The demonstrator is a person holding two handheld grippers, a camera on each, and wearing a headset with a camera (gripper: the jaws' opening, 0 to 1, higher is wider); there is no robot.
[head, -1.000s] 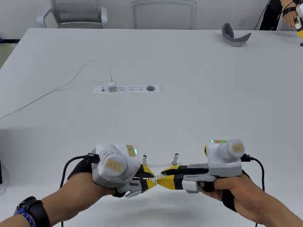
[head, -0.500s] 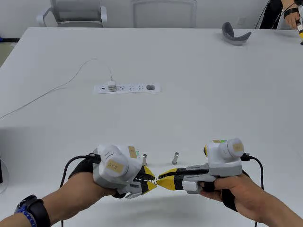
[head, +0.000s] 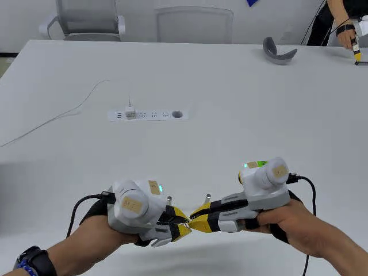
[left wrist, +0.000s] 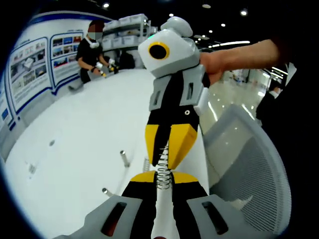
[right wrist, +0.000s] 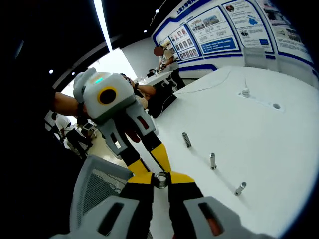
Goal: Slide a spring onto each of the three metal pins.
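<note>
Left gripper (head: 181, 224), right gripper (head: 198, 219) both clamped, tips meeting nose-to-nose

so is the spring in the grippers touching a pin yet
Apart. Left gripper view shows the spring held in the jaws, clear of the nearest pin.

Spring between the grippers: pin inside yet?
Cannot tell. The spring runs from the left gripper to the right gripper; jaws cover both ends and the coils hide its bore. Two bare pins stand on the table.

no writing is legible, not even on the blurred wall posters (right wrist: 219, 25).
</note>
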